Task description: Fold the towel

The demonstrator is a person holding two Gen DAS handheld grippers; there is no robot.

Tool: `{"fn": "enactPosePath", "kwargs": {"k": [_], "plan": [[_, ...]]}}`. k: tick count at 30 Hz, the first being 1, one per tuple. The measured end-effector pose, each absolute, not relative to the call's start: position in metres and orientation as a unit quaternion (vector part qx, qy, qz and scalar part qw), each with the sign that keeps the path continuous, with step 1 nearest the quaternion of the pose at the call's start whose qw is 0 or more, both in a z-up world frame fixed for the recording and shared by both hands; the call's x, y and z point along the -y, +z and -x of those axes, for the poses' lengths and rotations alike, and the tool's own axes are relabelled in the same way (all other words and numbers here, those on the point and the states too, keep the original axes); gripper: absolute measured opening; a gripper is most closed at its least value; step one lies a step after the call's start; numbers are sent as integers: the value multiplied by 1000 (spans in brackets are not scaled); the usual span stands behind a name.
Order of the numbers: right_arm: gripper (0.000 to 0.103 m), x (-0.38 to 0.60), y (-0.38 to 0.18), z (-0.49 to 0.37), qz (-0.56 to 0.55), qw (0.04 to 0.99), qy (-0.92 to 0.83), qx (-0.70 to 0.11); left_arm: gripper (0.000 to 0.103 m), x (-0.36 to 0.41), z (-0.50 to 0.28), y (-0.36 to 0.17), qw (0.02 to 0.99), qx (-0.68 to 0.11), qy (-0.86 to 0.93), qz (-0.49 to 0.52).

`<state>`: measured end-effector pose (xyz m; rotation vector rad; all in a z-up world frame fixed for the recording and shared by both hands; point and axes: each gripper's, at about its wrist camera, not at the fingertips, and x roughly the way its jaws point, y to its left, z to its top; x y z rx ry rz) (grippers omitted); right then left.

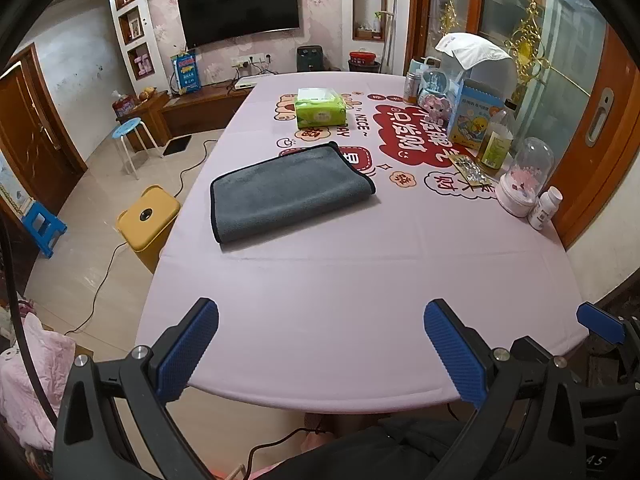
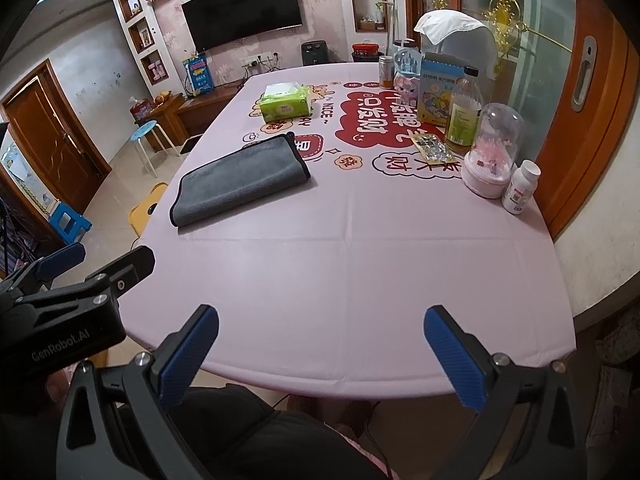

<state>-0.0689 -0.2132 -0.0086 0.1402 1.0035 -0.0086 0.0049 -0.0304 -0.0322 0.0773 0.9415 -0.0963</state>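
On the table point(image 1: 360, 280) the pink cloth has printed writing: "NICE~" reads clear, and after it letters like "AY", w/ big white Chinese characters on a red cloud shape which I cannot read sure. The left gripper point(image 1: 322, 350) body shows the brand "GenRobot.AI" in the right wrist view. The green tissue pack point(image 1: 320, 107) near the far edge and the blue box point(image 2: 438, 88) by the right edge have labels, but too small to read. The grey towel point(image 1: 288, 192) lies folded flat, approx. in the middle of the table, a bit toward the left edge, its black-trimmed edge at the far-right side. Both tools are at the near edge, well apart from the towel, nothing between their fingers. The left gripper has its blue pads wide apart, and the right gripper point(image 2: 322, 354) also stands w/ pads wide apart, holding nothing. The left gripper point(image 2: 80, 272) is beside the right one, over the near-left corner. A white pill bottle point(image 2: 521, 187) and a pink dome jar point(image 2: 491, 152) stand along the right edge.
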Motion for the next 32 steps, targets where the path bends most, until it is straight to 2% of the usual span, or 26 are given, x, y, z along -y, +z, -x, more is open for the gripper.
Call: {"fn": "enactPosePath", "kwargs": {"k": [32], "plan": [[103,215,-9,66,-67,869,-12,-490,102,36,-10,-39,883,-464,-58,-38]]}}
